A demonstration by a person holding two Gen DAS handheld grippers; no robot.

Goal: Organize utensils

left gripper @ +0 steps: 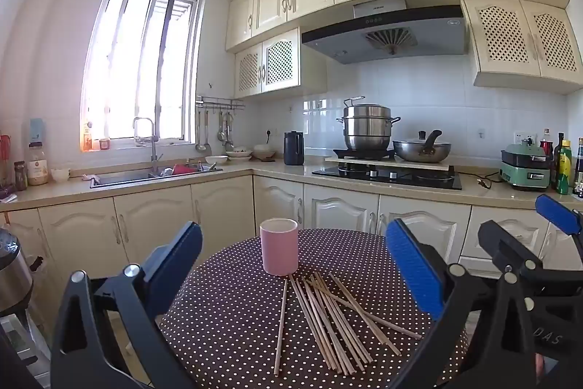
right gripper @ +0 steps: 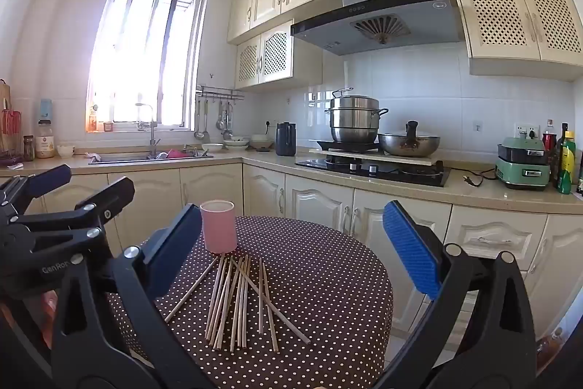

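Several wooden chopsticks [left gripper: 328,319] lie fanned out on a round table with a dark polka-dot cloth [left gripper: 226,316]. Just behind them stands an upright pink cup [left gripper: 279,246], empty as far as I can see. My left gripper [left gripper: 295,265] is held wide open above the near side of the table, with the chopsticks and cup in the space ahead of its blue pads, touching nothing. In the right wrist view the same chopsticks [right gripper: 237,301] and pink cup [right gripper: 218,226] lie ahead of my right gripper [right gripper: 295,250], which is also wide open and holds nothing.
A kitchen counter [left gripper: 280,170] runs behind the table with a sink [left gripper: 145,175], a stove [left gripper: 390,175] carrying a steamer pot and a wok, a dark kettle [left gripper: 293,148] and bottles at the far right. Each gripper shows at the edge of the other's view.
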